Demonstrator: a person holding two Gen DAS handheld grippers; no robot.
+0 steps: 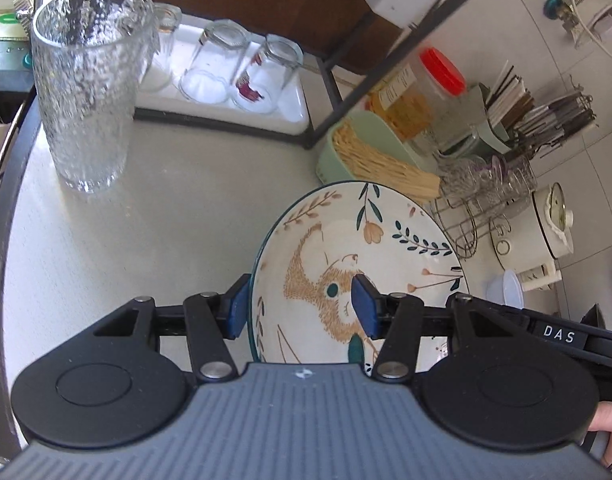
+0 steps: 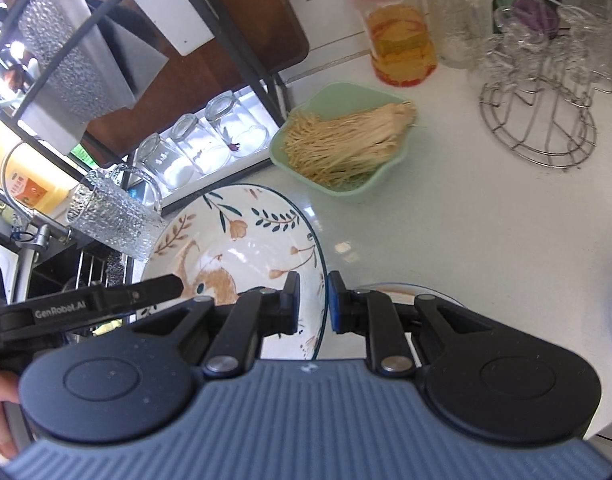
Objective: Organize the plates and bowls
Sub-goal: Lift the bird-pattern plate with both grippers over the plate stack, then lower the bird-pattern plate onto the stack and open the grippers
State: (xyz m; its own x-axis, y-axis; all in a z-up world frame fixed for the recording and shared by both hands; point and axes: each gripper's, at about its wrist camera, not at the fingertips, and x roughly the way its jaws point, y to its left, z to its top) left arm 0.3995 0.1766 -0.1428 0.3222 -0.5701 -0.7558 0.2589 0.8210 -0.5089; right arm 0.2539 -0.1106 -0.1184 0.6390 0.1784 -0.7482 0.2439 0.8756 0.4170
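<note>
I hold the patterned plate point(image 2: 241, 248) between both sets of tongs, lifted clear of the white worktop point(image 2: 446, 240). My right tongs point(image 2: 314, 304) are drawn narrow, their blue pads pinching the plate's dark rim on its right edge. My left tongs point(image 1: 301, 306) stand about half open, one pad outside the rim and the other on the plate's painted face; they appear to clamp the wall of the plate on its left side, though I cannot tell how firm that bite is.

Just under my right tongs, the edge of a second dish point(image 2: 410, 292) shows on the worktop, most likely the one this plate should join. Beyond the plate sit a green bowl point(image 2: 346, 192) full of enoki mushrooms point(image 2: 346, 140) and a tall textured glass pitcher point(image 1: 85, 80). Farther back are upturned glasses on a white tray point(image 1: 297, 116), a red-capped jar point(image 2: 398, 28) and a wire rack point(image 2: 542, 120) of glassware.

To finish well, I judge both grips should stay level with each other so the rim does not twist out of the pads. The plate should come down flat and centred, well apart from the pitcher and the green bowl, and the tongs should open only once it rests.
</note>
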